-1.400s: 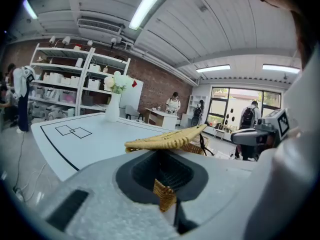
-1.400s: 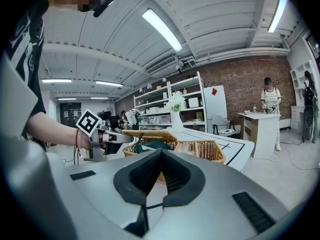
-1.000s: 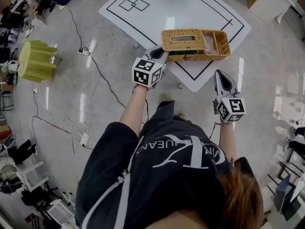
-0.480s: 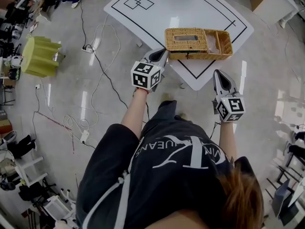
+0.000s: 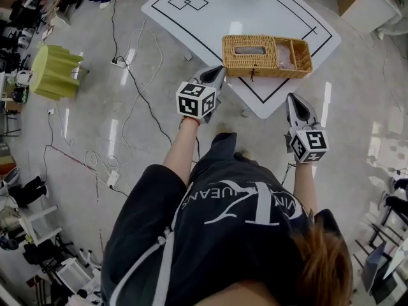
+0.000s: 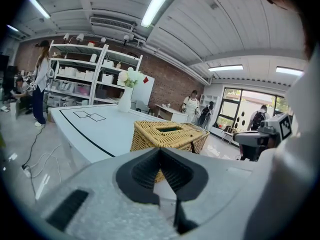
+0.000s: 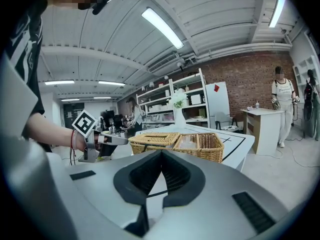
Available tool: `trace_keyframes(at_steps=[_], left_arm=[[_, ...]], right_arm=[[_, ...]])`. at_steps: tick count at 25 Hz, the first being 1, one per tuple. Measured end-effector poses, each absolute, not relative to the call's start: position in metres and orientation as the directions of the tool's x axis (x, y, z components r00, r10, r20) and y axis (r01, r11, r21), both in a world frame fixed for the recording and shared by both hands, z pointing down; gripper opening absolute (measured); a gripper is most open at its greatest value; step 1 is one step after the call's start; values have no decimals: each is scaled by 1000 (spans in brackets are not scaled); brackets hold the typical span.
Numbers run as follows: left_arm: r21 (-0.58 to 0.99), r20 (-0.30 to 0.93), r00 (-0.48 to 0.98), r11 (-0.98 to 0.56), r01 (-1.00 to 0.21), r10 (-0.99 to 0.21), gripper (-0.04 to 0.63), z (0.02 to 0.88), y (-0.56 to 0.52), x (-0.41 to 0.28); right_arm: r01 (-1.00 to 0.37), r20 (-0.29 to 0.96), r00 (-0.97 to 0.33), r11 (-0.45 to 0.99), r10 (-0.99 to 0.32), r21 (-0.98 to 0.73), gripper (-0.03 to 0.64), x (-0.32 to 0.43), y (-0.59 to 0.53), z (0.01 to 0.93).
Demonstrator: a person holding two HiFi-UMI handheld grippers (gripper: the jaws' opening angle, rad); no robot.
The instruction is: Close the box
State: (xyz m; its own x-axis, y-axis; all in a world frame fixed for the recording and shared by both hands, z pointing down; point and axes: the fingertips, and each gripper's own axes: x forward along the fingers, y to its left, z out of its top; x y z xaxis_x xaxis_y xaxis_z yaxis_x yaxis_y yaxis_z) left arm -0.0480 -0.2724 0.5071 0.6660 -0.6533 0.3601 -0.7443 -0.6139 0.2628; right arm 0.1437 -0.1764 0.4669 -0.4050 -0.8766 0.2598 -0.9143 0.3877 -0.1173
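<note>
The box is a long wicker basket (image 5: pixel 266 56) on the near corner of the white table (image 5: pixel 210 18). Its slotted wicker lid (image 5: pixel 250 46) lies flat over the left half; the right compartment (image 5: pixel 294 55) stands uncovered. My left gripper (image 5: pixel 220 70) hovers just short of the basket's left front corner, shut and empty. In the left gripper view the basket (image 6: pixel 165 134) sits right beyond the closed left gripper (image 6: pixel 160 149). My right gripper (image 5: pixel 292 97) hangs off the table's corner, apart from the basket (image 7: pixel 175 143), and the right gripper (image 7: pixel 161 152) is shut with nothing in it.
A white vase with flowers (image 6: pixel 125 96) stands at the table's far end. Cables (image 5: pixel 137 88) trail over the floor to the left, beside a yellow-green lampshade-like object (image 5: pixel 54 72). Shelving (image 6: pixel 80 79) lines the brick wall, and several people stand in the background.
The lid, held raised by its tab in my left gripper before, now lies flat on the basket. My left gripper has let go and drawn back a little. The right gripper has stayed put.
</note>
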Motion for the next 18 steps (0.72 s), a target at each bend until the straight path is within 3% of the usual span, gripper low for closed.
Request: trace_keyframes(at_steps=[18], left_arm=[[252,309,582,-525,-813,-752,3,487,-269,-78]], right_arm=[[-895,220,-446,434,-868,-101,-3,139,-185,453]])
